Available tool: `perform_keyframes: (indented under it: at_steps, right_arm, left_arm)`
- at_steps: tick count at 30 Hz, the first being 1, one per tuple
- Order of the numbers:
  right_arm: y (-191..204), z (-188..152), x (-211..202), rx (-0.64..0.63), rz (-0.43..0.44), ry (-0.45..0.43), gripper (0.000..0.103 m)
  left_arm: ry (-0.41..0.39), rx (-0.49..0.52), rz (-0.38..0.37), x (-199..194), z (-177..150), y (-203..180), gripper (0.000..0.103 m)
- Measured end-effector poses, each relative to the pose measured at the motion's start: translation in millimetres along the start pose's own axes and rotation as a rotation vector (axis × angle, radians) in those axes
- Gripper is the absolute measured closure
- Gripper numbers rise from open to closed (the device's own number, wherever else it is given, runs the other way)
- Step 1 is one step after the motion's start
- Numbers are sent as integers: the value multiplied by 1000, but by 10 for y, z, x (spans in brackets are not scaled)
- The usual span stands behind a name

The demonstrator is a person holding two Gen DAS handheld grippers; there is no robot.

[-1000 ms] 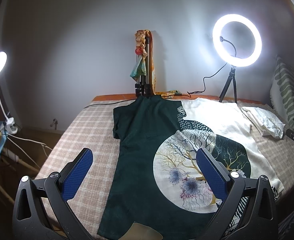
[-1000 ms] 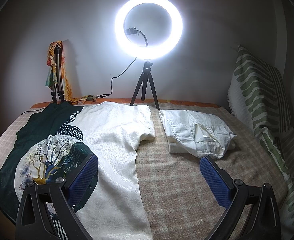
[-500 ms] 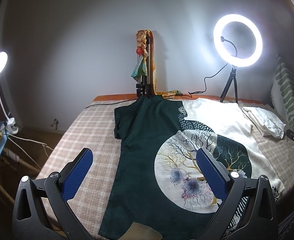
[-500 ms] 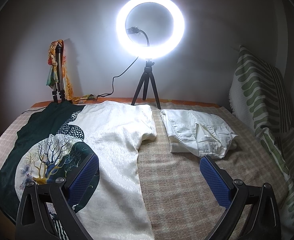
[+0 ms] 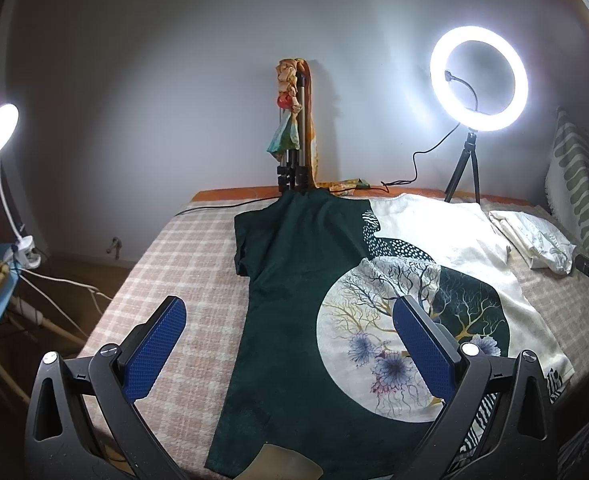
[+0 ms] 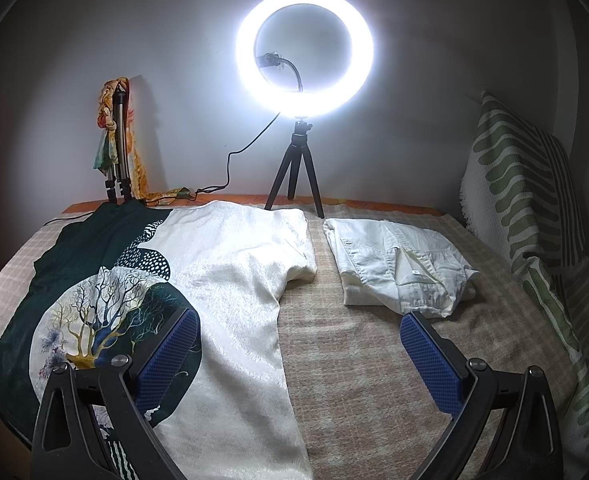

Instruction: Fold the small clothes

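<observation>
The left gripper [image 5: 288,334] is held with its jaws spread wide and nothing between the 2 blue pads [image 5: 152,354]; it is poised above the near hem area of the T-shirt [image 5: 306,280] without contact being seen. The right gripper [image 6: 298,354] is likewise held wide apart and empty, its left pad over the shirt's printed circle and its right pad over the bare checked bedcover [image 6: 358,360].

The T-shirt is laid flat and unfolded on the bed, dark green on its left half and cream on its right, with a tree-and-flower print at the middle. Just beside its right sleeve, a folded white garment [image 6: 398,268] is seen on the cover. A lit ring light [image 6: 304,50] on a small tripod is placed at the far edge of the bed, and a striped green cushion [image 6: 522,184] is leaned at the right.
</observation>
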State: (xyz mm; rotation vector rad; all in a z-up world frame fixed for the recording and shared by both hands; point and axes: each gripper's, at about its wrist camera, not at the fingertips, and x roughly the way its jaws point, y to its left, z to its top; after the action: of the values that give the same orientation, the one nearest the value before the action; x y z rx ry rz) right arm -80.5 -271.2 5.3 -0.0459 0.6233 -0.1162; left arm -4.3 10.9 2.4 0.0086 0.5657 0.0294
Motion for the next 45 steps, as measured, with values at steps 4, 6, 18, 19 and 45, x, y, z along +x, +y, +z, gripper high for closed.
perform_keyframes:
  at_steps: [4,6,18,19,45]
  right_arm:
    - [53,16,17,-8,9,2,0]
    - [93,41,28,-17,15,4,0]
    - [573,386,105,-26,237,47,0]
    - [653,440,125,-20,270,50,0]
    - [3600,1404,1422,-201,650,327,16]
  left_arm:
    - [4,-2,12,4,-3,57,0]
    - [20,-5,2,29,-14,98,0]
    - [85,-26,-116,72,-277,565,1]
    - [100,-26,-114,81,-330,599,2]
    - [494,-213,-313,670,-1005,1040,71]
